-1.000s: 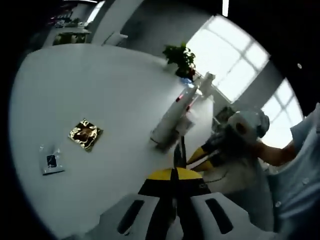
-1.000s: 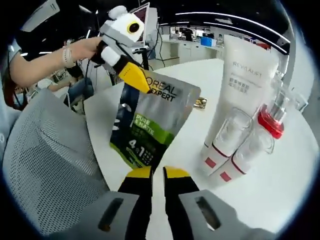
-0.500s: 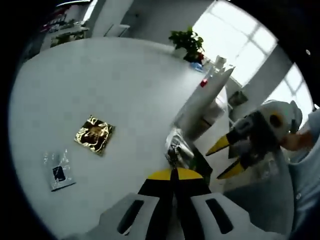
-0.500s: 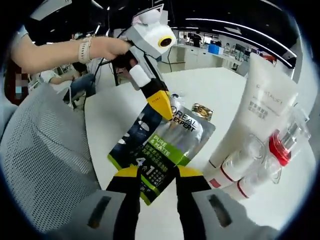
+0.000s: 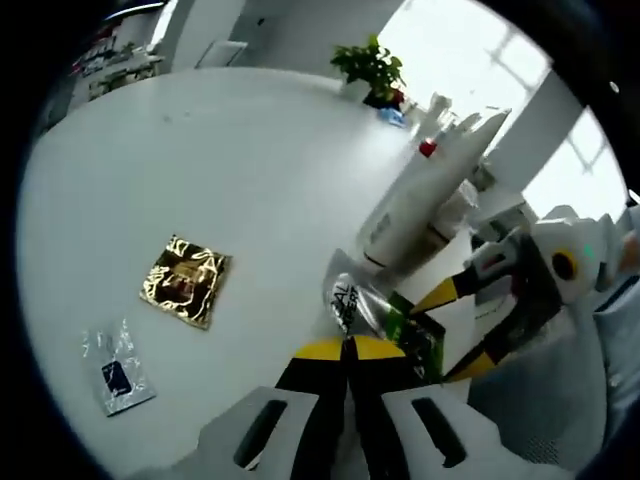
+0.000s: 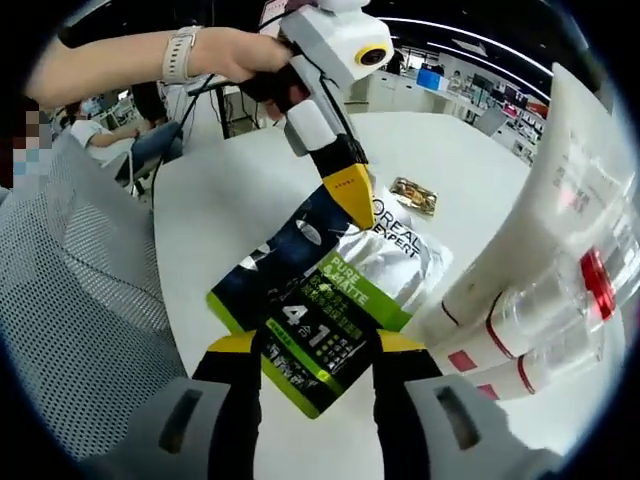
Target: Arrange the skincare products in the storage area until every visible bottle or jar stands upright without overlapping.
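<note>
A silver, dark and green L'Oreal pouch (image 6: 330, 300) hangs tilted over the white table (image 5: 200, 170). My left gripper (image 5: 348, 343) is shut on the pouch's (image 5: 352, 308) top edge; it comes down from above as the left gripper (image 6: 352, 195) in the right gripper view. My right gripper (image 6: 318, 350) is open wide, and the pouch's lower end lies between its yellow jaws without touching them. It appears as the right gripper (image 5: 458, 330) beside the pouch. A tall white tube (image 6: 560, 200) stands cap-down to the right, with two clear bottles with red bands (image 6: 545, 310) leaning against it.
A gold foil sachet (image 5: 185, 280) and a small clear sachet (image 5: 115, 365) lie flat on the table. A grey mesh chair (image 6: 80, 300) stands at the table's near edge. A potted plant (image 5: 370, 70) sits at the far side. A person's arm (image 6: 130, 60) holds the left gripper.
My right gripper's jaws have spread wider and closed in on the pouch, so its lower end now sits between them. The left gripper has kept its hold on the pouch.
</note>
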`<action>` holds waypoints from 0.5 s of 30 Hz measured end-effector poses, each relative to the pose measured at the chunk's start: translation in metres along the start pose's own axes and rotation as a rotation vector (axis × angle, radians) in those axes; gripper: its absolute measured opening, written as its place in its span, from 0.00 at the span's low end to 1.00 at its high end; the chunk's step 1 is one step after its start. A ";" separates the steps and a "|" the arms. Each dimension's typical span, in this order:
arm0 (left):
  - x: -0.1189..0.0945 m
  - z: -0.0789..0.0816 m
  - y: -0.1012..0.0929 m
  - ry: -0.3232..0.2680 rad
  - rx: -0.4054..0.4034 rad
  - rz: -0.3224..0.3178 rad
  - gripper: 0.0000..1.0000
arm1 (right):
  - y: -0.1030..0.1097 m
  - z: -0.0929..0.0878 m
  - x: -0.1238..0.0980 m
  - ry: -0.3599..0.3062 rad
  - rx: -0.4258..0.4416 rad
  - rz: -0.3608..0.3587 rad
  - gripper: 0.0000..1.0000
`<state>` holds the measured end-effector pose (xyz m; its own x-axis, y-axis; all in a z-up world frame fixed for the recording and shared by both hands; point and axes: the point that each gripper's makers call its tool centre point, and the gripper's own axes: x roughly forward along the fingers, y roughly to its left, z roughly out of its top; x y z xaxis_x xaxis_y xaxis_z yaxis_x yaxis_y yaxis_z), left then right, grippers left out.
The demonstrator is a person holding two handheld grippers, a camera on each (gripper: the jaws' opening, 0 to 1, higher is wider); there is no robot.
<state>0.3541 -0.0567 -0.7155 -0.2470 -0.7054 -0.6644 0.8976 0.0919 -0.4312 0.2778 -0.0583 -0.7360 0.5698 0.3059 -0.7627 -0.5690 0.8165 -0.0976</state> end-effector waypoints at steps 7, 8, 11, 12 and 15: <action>0.007 -0.002 0.009 0.052 0.043 0.002 0.00 | -0.004 -0.007 0.002 0.006 0.028 -0.002 0.49; 0.007 -0.002 0.011 0.057 0.045 0.004 0.00 | -0.004 -0.007 0.003 0.010 0.030 -0.003 0.50; 0.010 -0.001 0.015 0.072 0.057 0.006 0.00 | -0.003 -0.011 0.006 0.028 0.027 -0.002 0.51; 0.011 -0.001 0.016 0.077 0.062 0.008 0.00 | -0.003 -0.010 0.005 0.025 0.030 -0.001 0.51; 0.013 -0.002 0.018 0.088 0.081 0.004 0.00 | -0.004 -0.011 0.007 0.014 0.087 0.009 0.52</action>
<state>0.3666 -0.0623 -0.7333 -0.2717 -0.6402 -0.7185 0.9242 0.0345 -0.3802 0.2781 -0.0648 -0.7479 0.5566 0.3071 -0.7719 -0.5199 0.8535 -0.0354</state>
